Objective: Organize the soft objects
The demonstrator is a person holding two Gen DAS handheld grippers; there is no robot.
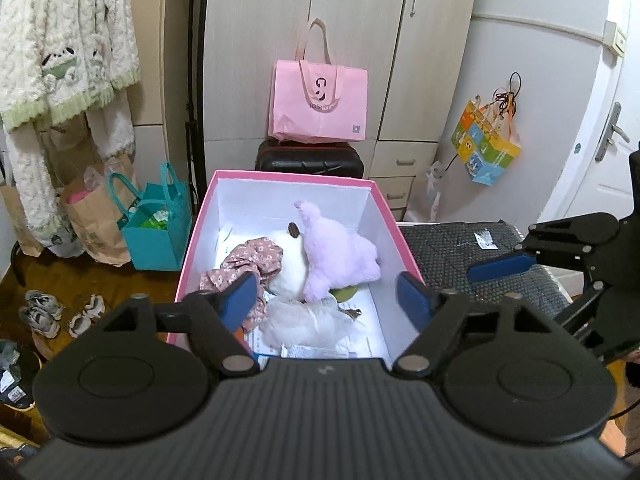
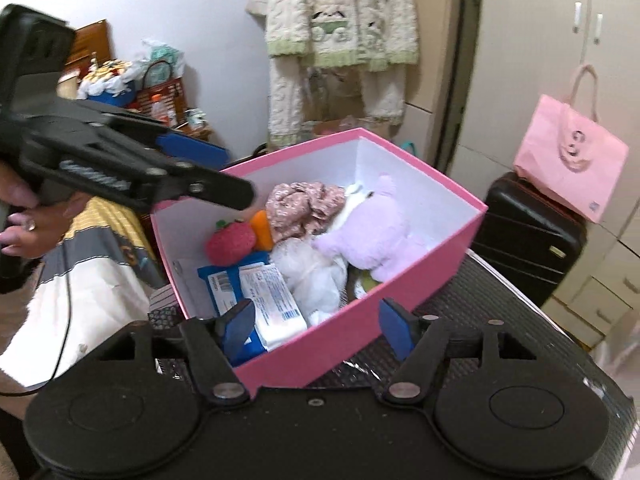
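A pink box [image 1: 394, 220] [image 2: 448, 236] with white inner walls stands on a dark mat. Inside lie a lilac plush [image 1: 340, 254] [image 2: 372, 236], a floral cloth [image 1: 248, 260] [image 2: 304, 204], a white plush [image 1: 290, 264], a white gauzy cloth [image 1: 308, 320] [image 2: 316, 276], a red strawberry toy [image 2: 230, 242], an orange toy [image 2: 262, 230] and wipes packs [image 2: 272, 304]. My left gripper [image 1: 328, 298] is open and empty above the box's near end. My right gripper [image 2: 316, 326] is open and empty over the box's near wall.
A black suitcase [image 1: 310, 160] [image 2: 524, 232] with a pink tote bag [image 1: 320, 100] [image 2: 568, 156] stands behind the box by the wardrobe. A teal bag [image 1: 158, 226], paper bags and shoes [image 1: 44, 312] are on the floor to the left. The dark mat [image 1: 456, 254] lies right of the box.
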